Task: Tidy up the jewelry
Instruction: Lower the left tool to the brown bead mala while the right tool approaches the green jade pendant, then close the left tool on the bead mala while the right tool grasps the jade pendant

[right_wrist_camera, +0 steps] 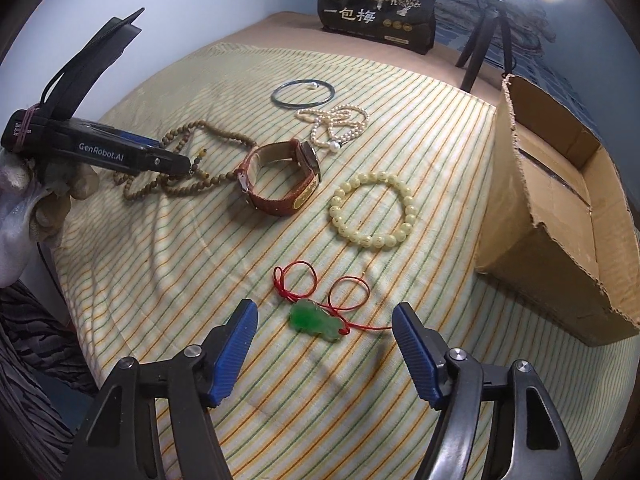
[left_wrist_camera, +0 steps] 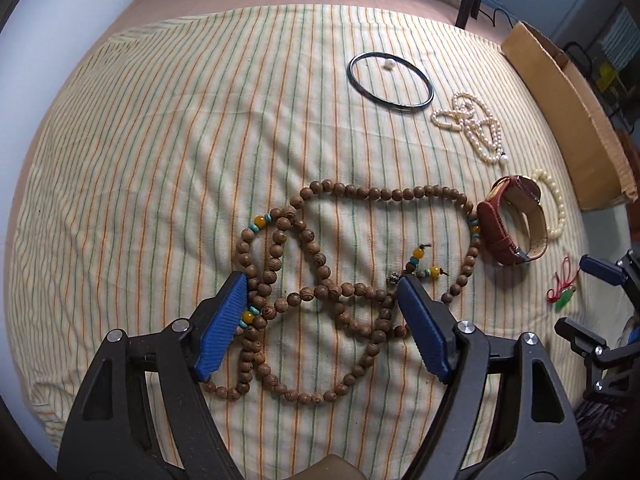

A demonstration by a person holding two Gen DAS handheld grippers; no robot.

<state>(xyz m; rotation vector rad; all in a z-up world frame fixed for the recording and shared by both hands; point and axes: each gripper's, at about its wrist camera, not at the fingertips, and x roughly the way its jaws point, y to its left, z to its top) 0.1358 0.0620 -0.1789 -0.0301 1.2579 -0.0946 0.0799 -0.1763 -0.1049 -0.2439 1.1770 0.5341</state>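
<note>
My left gripper [left_wrist_camera: 322, 286] is open, low over a long wooden bead necklace [left_wrist_camera: 360, 194] tangled on the striped cloth; its fingers straddle the coils. My right gripper [right_wrist_camera: 324, 314] is open, its fingers either side of a green jade pendant [right_wrist_camera: 314, 320] on a red cord. Between them lie a brown leather watch [right_wrist_camera: 280, 178], also in the left wrist view [left_wrist_camera: 510, 220], and a cream bead bracelet [right_wrist_camera: 372, 210]. Further back lie a pearl necklace [right_wrist_camera: 336, 120] and a dark bangle [right_wrist_camera: 302, 94] with a small pearl inside it.
An open cardboard box [right_wrist_camera: 560, 216] stands at the right edge of the striped cloth [right_wrist_camera: 200, 260]. A black snack bag [right_wrist_camera: 376, 12] and a small tripod [right_wrist_camera: 484, 36] stand at the back. The left gripper body [right_wrist_camera: 100, 148] shows in the right wrist view.
</note>
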